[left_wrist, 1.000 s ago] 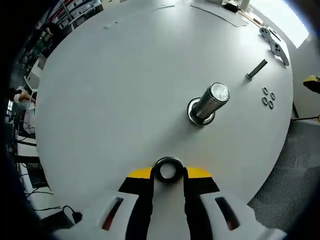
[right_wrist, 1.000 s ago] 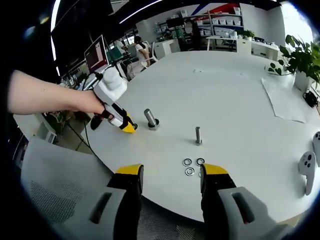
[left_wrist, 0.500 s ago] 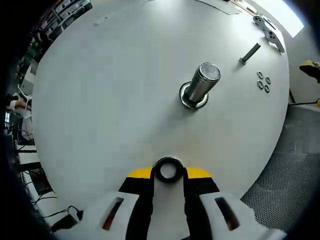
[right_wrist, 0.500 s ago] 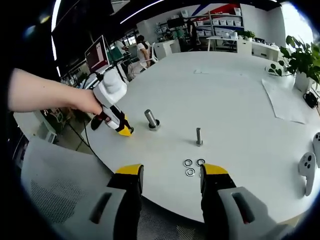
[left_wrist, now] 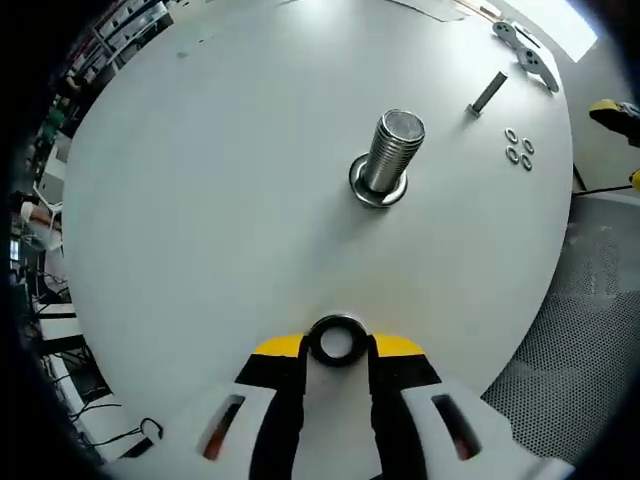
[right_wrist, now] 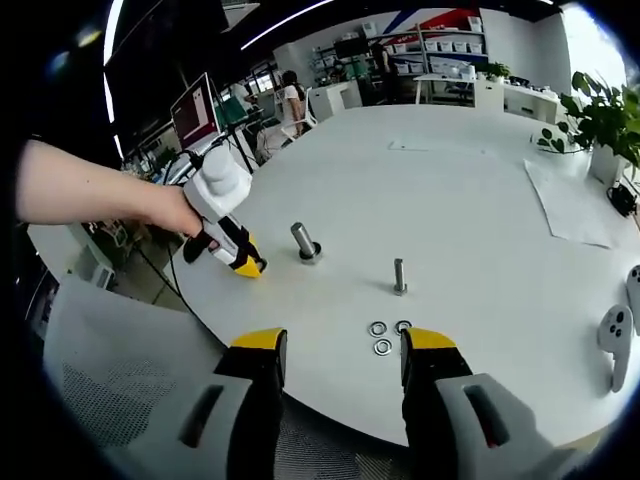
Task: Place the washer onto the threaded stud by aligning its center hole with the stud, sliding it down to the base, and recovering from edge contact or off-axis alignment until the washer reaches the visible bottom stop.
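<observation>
Between my left gripper's (left_wrist: 336, 345) jaws sits the washer (left_wrist: 336, 339), right at their tips, over the near edge of the table (left_wrist: 200, 200). Ahead of those jaws, slightly to the right, the threaded stud (left_wrist: 385, 155) stands upright on the table. Beyond it, further right, lies a smaller bolt (left_wrist: 488, 93), with three loose washers (left_wrist: 518, 150) just beside it. From my right gripper (right_wrist: 335, 350), the loose washers lie just ahead between the jaws, the smaller bolt behind them, the stud ahead to the left, the left gripper beside it.
</observation>
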The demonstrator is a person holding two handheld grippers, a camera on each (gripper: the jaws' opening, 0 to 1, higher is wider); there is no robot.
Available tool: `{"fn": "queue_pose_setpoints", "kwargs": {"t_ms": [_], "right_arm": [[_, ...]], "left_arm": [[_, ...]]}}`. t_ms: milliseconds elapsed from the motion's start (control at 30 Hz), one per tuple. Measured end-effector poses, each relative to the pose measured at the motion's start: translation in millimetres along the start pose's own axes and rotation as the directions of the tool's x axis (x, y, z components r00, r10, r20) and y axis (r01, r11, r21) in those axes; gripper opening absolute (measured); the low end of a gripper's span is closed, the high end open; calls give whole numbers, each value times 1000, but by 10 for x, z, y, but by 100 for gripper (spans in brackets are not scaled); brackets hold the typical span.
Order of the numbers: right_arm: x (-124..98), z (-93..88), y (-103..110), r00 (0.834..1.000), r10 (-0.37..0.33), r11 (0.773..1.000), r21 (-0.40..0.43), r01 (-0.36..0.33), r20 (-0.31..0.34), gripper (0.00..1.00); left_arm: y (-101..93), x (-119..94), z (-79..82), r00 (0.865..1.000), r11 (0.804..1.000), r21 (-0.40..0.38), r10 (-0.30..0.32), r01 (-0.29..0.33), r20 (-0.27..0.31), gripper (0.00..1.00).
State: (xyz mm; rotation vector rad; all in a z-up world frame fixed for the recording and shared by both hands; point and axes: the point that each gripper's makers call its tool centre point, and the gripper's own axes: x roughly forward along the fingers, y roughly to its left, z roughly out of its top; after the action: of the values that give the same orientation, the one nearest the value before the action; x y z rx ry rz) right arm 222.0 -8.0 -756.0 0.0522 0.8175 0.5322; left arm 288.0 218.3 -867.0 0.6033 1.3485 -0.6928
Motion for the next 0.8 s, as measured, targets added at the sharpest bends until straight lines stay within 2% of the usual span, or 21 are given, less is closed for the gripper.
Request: {"fn": "queue_pose_setpoints", "kwargs": {"t_ms": [233,400,533,700,800], "right_arm": [[3,-10,6,1000,5,1000,1,-5,-4,48],[2,-6,17,1000,7,1000,0,-7,-2,48],[5,-13,16,1000,9,1000,0,-9,-5,48],[5,-7,17,1000,9,1000,1,-9,-3,48],[4,-7,21,1000,10,1000,1,-10,-3,48]], "left_arm": [[-25,-5,-17,1000,998,63,-5,6,-7,24],[-2,13,-17,1000,998,68,-9,9,-2,25],[-11,-5,-37,1000,986,166,-15,18,-15,24],[-11,4,-21,999,991,131,4,1,-37,21],[-6,-8,-31,1000,993,120,8,-5,-25,20]]}}
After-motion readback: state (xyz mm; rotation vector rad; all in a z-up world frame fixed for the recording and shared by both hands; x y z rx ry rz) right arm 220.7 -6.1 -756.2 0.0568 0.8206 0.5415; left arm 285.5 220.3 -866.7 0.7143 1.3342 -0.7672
